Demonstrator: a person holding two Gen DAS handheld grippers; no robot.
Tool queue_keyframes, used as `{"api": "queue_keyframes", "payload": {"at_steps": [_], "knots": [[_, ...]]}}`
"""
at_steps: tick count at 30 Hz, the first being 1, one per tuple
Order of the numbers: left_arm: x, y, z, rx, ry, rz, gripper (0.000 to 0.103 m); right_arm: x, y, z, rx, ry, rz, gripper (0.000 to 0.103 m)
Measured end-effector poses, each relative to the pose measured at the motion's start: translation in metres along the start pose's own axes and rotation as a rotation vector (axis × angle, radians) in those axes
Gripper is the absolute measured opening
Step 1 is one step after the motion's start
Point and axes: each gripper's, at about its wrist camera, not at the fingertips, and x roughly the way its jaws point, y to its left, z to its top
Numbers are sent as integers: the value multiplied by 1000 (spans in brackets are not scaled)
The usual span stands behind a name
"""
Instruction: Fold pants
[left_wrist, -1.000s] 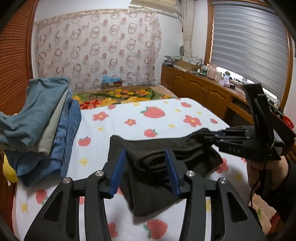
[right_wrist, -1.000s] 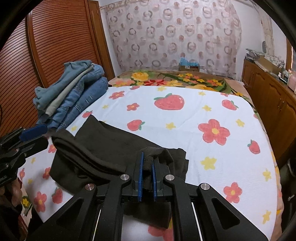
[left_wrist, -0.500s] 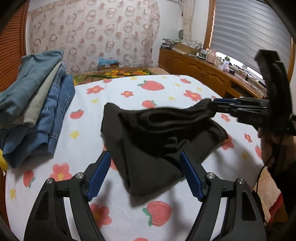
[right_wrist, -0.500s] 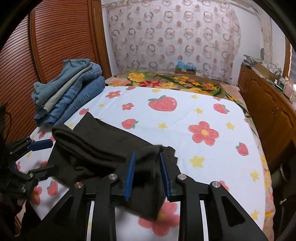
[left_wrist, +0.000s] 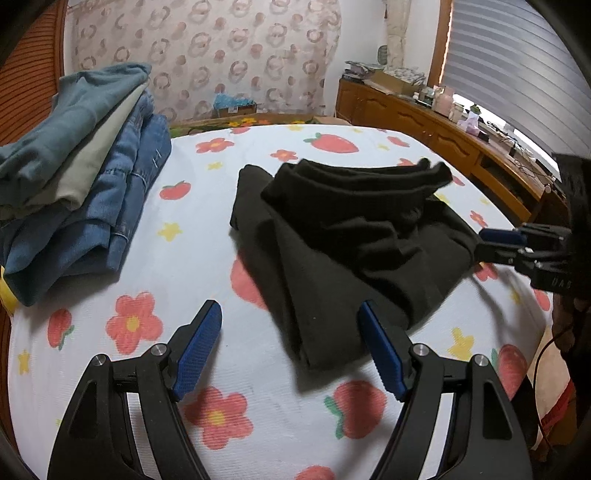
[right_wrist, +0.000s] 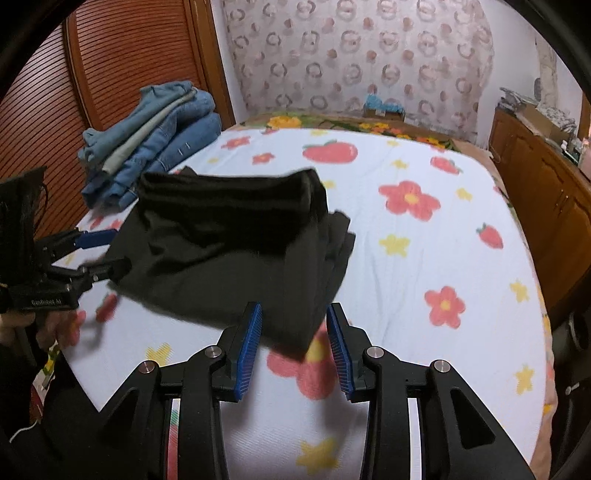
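Observation:
The black pants (left_wrist: 347, 236) lie folded in a loose bundle on the bed, with a raised fold along the far side. They also show in the right wrist view (right_wrist: 236, 243). My left gripper (left_wrist: 291, 347) is wide open and empty, just short of the bundle's near corner. My right gripper (right_wrist: 293, 343) is open and empty, its blue pads on either side of the bundle's near corner. In the left wrist view the right gripper (left_wrist: 495, 245) sits at the bundle's right edge. In the right wrist view the left gripper (right_wrist: 99, 254) sits at its left edge.
A stack of folded jeans and other pants (left_wrist: 77, 184) lies at the bed's left side, also in the right wrist view (right_wrist: 155, 136). The white sheet (left_wrist: 221, 206) has strawberry and flower prints. A wooden cabinet (left_wrist: 443, 136) runs along the right. A wooden louvred door (right_wrist: 110, 81) stands at left.
My right gripper let go of the pants edge and opened. My left gripper opened wider. Both pulled back toward me, and the bundle now rests on the bed.

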Motion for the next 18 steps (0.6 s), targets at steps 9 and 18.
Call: {"api": "queue_keyframes", "payload": {"at_steps": [9, 18], "knots": [[7, 1, 0, -10, 32, 18, 78, 1, -3, -2, 1, 22, 41, 24], [10, 1, 2, 0, 34, 29, 79, -15, -8, 0, -35, -32, -33, 3]]}}
